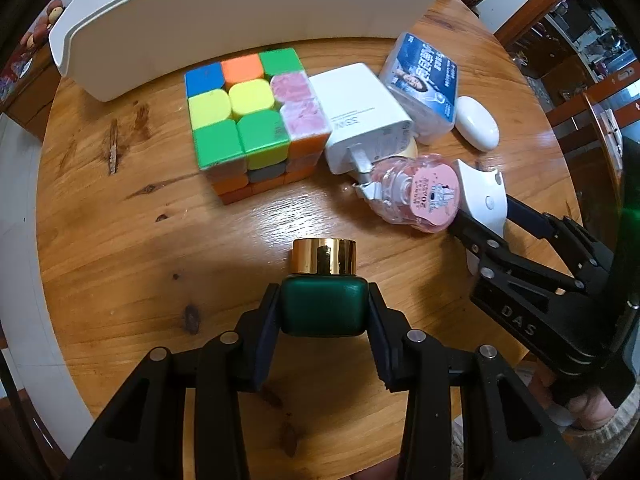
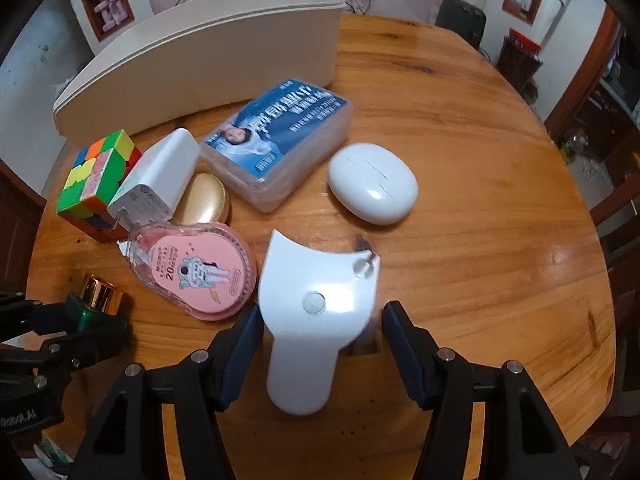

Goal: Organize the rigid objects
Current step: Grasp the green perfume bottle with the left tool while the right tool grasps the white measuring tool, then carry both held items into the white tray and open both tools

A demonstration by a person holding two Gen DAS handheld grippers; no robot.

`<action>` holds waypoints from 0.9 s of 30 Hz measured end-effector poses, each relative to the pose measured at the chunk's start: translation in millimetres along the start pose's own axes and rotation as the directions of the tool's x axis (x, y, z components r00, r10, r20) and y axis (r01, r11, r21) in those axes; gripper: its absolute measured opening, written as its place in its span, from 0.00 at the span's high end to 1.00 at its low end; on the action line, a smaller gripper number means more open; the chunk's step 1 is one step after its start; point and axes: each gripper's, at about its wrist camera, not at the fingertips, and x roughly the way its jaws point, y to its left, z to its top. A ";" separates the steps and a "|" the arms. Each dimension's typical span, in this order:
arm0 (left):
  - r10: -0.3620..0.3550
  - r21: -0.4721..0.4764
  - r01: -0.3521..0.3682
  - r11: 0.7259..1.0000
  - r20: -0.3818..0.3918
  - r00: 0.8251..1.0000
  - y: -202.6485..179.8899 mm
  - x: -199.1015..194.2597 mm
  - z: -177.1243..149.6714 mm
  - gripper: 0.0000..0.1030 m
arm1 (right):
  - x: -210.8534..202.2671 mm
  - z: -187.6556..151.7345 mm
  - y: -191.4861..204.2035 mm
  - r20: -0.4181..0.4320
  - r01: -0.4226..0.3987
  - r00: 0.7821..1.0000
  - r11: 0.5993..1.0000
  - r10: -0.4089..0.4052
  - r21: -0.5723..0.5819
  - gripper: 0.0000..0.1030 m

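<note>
My left gripper point(image 1: 323, 308) is shut on a small green bottle point(image 1: 323, 306) with a gold cap point(image 1: 324, 256), low over the round wooden table point(image 1: 120, 240); the bottle also shows in the right wrist view point(image 2: 98, 294). My right gripper point(image 2: 320, 332) is open, with its fingers on either side of a flat white plastic tool point(image 2: 316, 312) that lies on the table. Left of the tool lies a pink correction tape point(image 2: 196, 270). A Rubik's cube point(image 1: 248, 120), a white charger point(image 1: 364, 116), a blue-labelled clear box point(image 2: 280, 140) and a white oval case point(image 2: 372, 182) lie behind.
A long white bin point(image 1: 224, 16) stands at the table's back edge. A gold oval case point(image 2: 206, 200) lies between the charger and the correction tape. Bare wood shows at the table's right half point(image 2: 480, 200). Room furniture stands beyond the table.
</note>
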 end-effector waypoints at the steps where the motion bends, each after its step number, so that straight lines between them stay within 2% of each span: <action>1: 0.000 0.002 0.000 1.000 0.003 1.000 -3.2 0.4 1.6 0.58 | -0.2 0.5 0.9 0.006 -0.006 1.000 1.000 0.006 -0.002 0.46; 6: -0.007 0.007 0.007 1.000 0.030 1.000 -11.1 -14.2 4.7 0.58 | -3.1 1.7 3.9 0.002 0.017 1.000 1.000 -0.017 -0.022 0.47; 8: -0.012 0.008 0.011 1.000 0.044 0.999 -17.0 -22.1 7.1 0.58 | -8.5 0.6 2.3 0.002 0.003 1.000 1.000 -0.003 -0.016 0.47; 15: -0.016 -0.003 0.017 1.000 0.101 0.995 -22.8 -63.6 16.6 0.58 | -52.2 6.9 -2.8 0.049 -0.032 0.998 0.999 0.033 -0.011 0.47; 20: -0.001 -0.016 0.004 1.000 0.192 0.981 -25.3 -116.2 39.2 0.58 | -95.2 30.2 -6.0 0.130 -0.064 0.989 0.998 0.065 -0.011 0.47; 23: -0.022 -0.030 0.030 0.999 0.237 0.971 -23.9 -138.6 60.0 0.58 | -114.5 50.0 -10.4 0.168 -0.091 0.981 0.996 0.092 -0.011 0.47; 27: -0.006 -0.018 0.013 1.000 0.314 0.949 -21.4 -180.4 93.2 0.58 | -136.9 81.0 -10.2 0.211 -0.117 0.970 0.993 0.120 -0.026 0.47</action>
